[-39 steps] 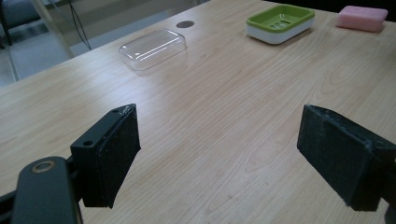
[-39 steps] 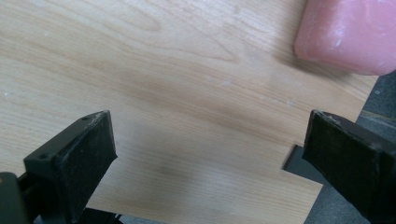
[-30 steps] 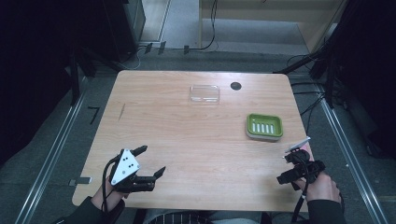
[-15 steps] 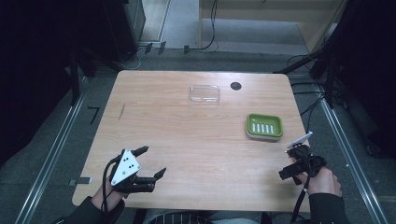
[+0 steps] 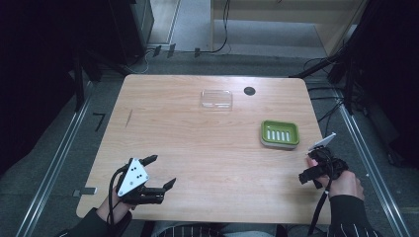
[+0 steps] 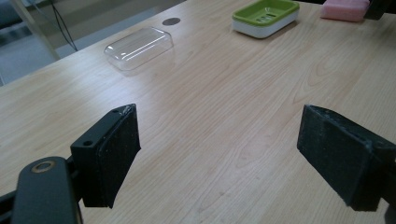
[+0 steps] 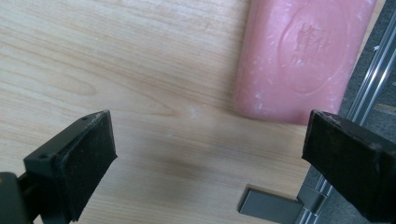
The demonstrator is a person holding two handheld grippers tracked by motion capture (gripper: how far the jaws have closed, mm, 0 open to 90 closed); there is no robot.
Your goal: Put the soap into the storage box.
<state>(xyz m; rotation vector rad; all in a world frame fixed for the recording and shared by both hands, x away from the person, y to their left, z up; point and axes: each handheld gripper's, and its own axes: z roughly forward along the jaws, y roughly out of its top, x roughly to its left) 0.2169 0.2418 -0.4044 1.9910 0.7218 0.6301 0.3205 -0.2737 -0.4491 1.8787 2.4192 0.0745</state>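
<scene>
Your right hand-held gripper (image 7: 210,158) hangs with its jaws wide apart and empty just short of the soap (image 7: 303,56), which lies flat at the right edge of the worktop (image 7: 116,60), so if you close off-centre or push forward you could nudge the bar over that edge onto the rail beside it. The soap is a pink oblong bar with rounded corners, a stamped oval on top and pale scuffs, likely slick under the pads. Your left hand-held gripper (image 6: 219,154) waits open too, well apart, with the green dish (image 6: 265,16) beyond it.
</scene>
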